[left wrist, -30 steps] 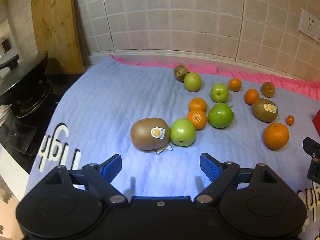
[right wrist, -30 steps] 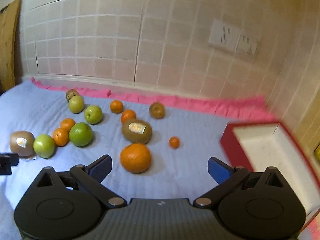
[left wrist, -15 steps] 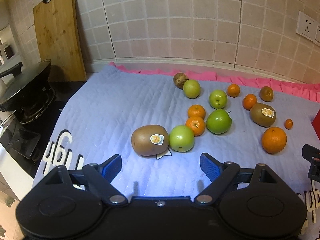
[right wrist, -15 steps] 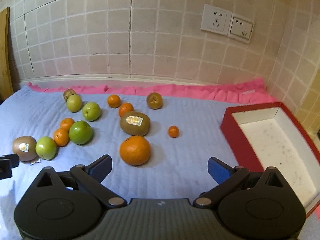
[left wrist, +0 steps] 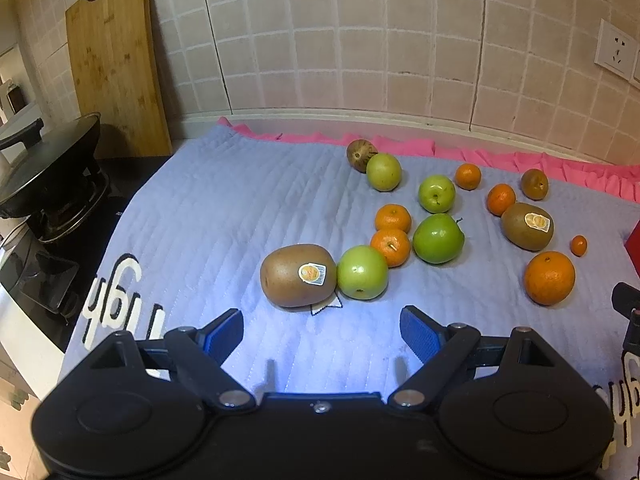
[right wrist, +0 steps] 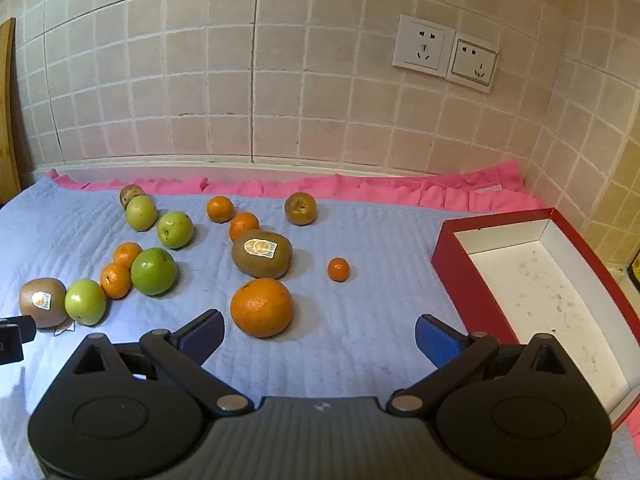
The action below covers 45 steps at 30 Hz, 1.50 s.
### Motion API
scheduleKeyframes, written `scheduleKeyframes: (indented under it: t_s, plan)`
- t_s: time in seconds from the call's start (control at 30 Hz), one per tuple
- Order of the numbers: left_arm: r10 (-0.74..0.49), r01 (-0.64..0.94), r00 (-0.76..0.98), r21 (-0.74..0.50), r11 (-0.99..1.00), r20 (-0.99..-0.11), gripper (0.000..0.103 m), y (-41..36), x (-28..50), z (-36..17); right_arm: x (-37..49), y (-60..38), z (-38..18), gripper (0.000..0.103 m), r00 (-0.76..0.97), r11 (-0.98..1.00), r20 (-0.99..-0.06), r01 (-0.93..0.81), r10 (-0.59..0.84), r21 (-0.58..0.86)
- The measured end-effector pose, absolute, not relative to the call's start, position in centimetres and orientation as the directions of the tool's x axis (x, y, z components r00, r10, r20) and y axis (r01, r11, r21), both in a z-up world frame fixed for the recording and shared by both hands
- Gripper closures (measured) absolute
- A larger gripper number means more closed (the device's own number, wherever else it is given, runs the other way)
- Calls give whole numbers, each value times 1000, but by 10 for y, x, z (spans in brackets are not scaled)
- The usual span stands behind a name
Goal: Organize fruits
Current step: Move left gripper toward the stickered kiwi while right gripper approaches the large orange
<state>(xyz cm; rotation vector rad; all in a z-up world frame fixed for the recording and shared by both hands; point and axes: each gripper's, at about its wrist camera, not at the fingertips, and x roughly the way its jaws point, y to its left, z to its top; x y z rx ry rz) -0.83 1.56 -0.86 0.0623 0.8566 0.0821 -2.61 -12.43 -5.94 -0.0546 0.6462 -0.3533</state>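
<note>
Four green apples point(left wrist: 362, 272) lie on the blue quilted cloth point(left wrist: 224, 216). There are six orange citrus fruits: one large orange point(right wrist: 261, 307), four mandarins point(left wrist: 391, 247) and one tiny one point(right wrist: 338, 269). Two stickered kiwifruit point(left wrist: 298, 275) and two small brownish fruits point(right wrist: 300, 208) complete the spread. One red box point(right wrist: 452, 248) sits at the right.

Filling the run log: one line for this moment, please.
left gripper open, empty | right gripper open, empty | fruits loose on cloth | red box empty

Red box point(right wrist: 452, 248), white inside; lavender quilted cloth point(left wrist: 224, 208), possibly striped.
</note>
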Motion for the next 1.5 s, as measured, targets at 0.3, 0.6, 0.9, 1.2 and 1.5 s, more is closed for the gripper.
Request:
scheduleKeyframes:
  t_s: [0.3, 0.6, 0.9, 1.2, 1.5]
  plan:
    - [96, -56, 637, 79, 995, -765, 2, 18, -5, -14, -26, -134, -56, 0, 735, 926, -565, 325, -375, -193]
    - [90, -55, 627, 71, 996, -774, 2, 17, -3, -16, -25, -124, -56, 0, 731, 909, -541, 308, -416, -281]
    - [86, -48, 626, 72, 996, -775, 2, 17, -3, -18, -23, -122, -56, 0, 732, 931, -575, 277, -364, -237]
    - [87, -51, 619, 71, 996, -781, 2, 18, -3, -20, -22, -123, -54, 0, 735, 922, -557, 292, -387, -255]
    - [87, -48, 614, 73, 996, -784, 2, 17, 0, -21, -21, -123, -53, 0, 740, 926, -558, 275, -375, -258]
